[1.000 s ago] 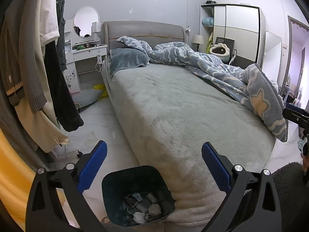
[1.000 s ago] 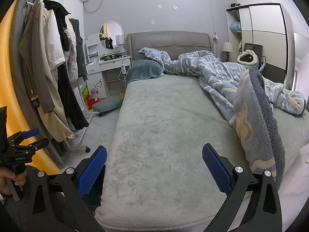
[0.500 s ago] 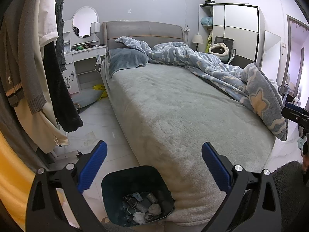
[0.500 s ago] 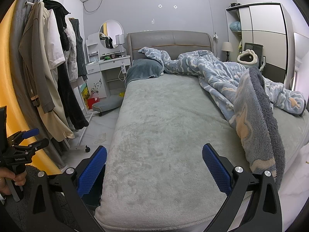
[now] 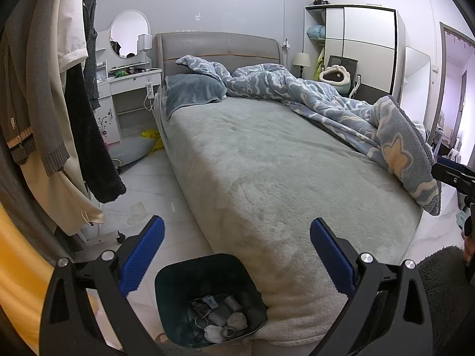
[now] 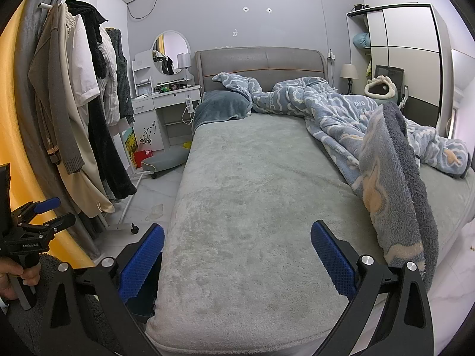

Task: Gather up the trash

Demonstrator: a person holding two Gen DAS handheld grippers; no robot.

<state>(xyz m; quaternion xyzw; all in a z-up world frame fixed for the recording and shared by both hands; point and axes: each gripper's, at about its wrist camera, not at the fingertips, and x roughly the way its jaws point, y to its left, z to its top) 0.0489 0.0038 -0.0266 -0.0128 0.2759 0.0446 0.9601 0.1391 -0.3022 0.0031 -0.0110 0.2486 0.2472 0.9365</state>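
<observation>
A dark teal trash bin (image 5: pixel 178 279) stands on the floor at the foot corner of the bed, with several crumpled grey and white scraps (image 5: pixel 218 317) inside. My left gripper (image 5: pixel 237 250) is open and empty, held above the bin. My right gripper (image 6: pixel 237 252) is open and empty, over the foot of the bed (image 6: pixel 252 207); the bin's edge (image 6: pixel 142 299) shows partly behind its left finger. A crumpled clear scrap (image 5: pixel 137 210) lies on the white floor beside the bed, also in the right wrist view (image 6: pixel 154 210).
A blue patterned blanket (image 6: pixel 386 154) is bunched on the bed's right side. A clothes rack with hanging coats (image 6: pixel 80 118) stands left on wheels. A white dressing table (image 6: pixel 166 103) and grey floor cushion (image 6: pixel 164 160) are beyond. A wardrobe (image 5: pixel 365 47) stands far right.
The left wrist view has shifted very slightly; both grippers stay open and nothing else has moved.
</observation>
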